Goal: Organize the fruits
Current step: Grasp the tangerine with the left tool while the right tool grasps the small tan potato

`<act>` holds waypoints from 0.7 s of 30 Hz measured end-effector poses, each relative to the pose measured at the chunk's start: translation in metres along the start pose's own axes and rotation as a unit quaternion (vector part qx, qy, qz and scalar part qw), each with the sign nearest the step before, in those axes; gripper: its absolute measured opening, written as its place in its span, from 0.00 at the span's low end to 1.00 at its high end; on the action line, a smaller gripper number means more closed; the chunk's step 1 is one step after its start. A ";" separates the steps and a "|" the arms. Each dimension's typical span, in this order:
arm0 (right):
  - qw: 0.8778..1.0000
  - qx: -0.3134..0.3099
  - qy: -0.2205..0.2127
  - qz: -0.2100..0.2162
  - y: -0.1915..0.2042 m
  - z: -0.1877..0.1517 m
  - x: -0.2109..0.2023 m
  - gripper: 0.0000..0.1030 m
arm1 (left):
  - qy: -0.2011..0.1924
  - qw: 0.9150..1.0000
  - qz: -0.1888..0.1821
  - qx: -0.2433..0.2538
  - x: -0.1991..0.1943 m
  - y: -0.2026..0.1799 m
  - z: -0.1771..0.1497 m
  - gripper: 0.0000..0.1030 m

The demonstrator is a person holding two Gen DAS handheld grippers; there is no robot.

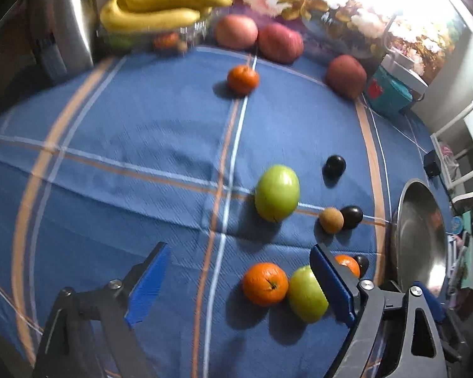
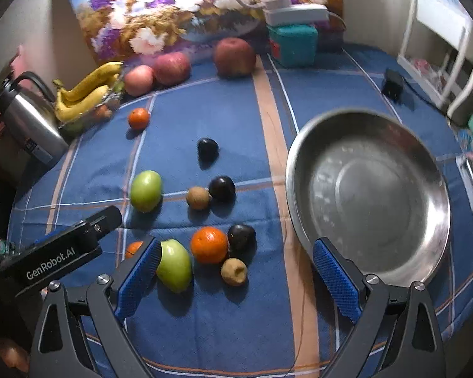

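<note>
Fruits lie scattered on the blue cloth (image 2: 224, 119); steel bowl (image 2: 367, 195) beside them holds nothing. Left gripper (image 1: 239, 280) and right gripper (image 2: 236, 274) hover spread, gripping nothing, over the near orange (image 1: 265, 283). Step: approach. Next: lower, centre, close.

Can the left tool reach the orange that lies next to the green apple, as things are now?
Probably yes. The left tool stands open above the orange with nothing over it. But the green apple touches the orange, so one finger has little room on that side.
</note>
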State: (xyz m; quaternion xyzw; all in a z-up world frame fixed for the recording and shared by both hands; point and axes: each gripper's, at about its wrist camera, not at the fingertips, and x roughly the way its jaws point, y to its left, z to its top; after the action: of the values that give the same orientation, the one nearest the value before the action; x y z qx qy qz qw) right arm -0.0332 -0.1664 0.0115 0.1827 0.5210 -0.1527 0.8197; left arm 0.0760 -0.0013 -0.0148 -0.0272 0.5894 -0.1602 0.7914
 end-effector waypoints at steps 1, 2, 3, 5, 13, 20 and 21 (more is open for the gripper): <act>1.000 0.001 0.003 -0.004 -0.001 -0.002 0.003 0.80 | 0.009 1.000 -0.005 -0.003 0.003 0.000 -0.002 0.86; 1.000 0.000 0.005 -0.004 0.000 -0.003 0.004 0.74 | 0.017 1.000 -0.009 -0.005 0.007 -0.001 -0.004 0.83; 1.000 0.000 0.010 -0.004 -0.001 -0.004 0.008 0.71 | 0.026 1.000 -0.016 -0.008 0.010 -0.001 -0.006 0.79; 1.000 0.005 0.023 0.005 -0.001 -0.007 0.014 0.63 | 0.039 0.999 -0.029 -0.017 0.014 0.001 -0.008 0.75; 0.998 0.021 0.061 0.021 -0.008 -0.017 0.035 0.45 | 0.061 0.996 -0.057 -0.036 0.024 0.001 -0.016 0.48; 0.997 0.025 0.076 0.024 -0.010 -0.022 0.043 0.35 | 0.073 0.994 -0.067 -0.047 0.019 0.008 -0.022 0.38; 0.996 0.026 0.077 0.025 -0.010 -0.022 0.044 0.35 | 0.073 0.994 -0.068 -0.048 0.018 0.008 -0.023 0.38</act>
State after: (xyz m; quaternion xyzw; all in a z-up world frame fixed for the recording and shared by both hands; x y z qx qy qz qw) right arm -0.0373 -0.1680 -0.0388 0.2277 0.5740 -0.1312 0.7756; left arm 0.0610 0.0045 -0.0405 -0.0937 0.6495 -0.1864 0.7312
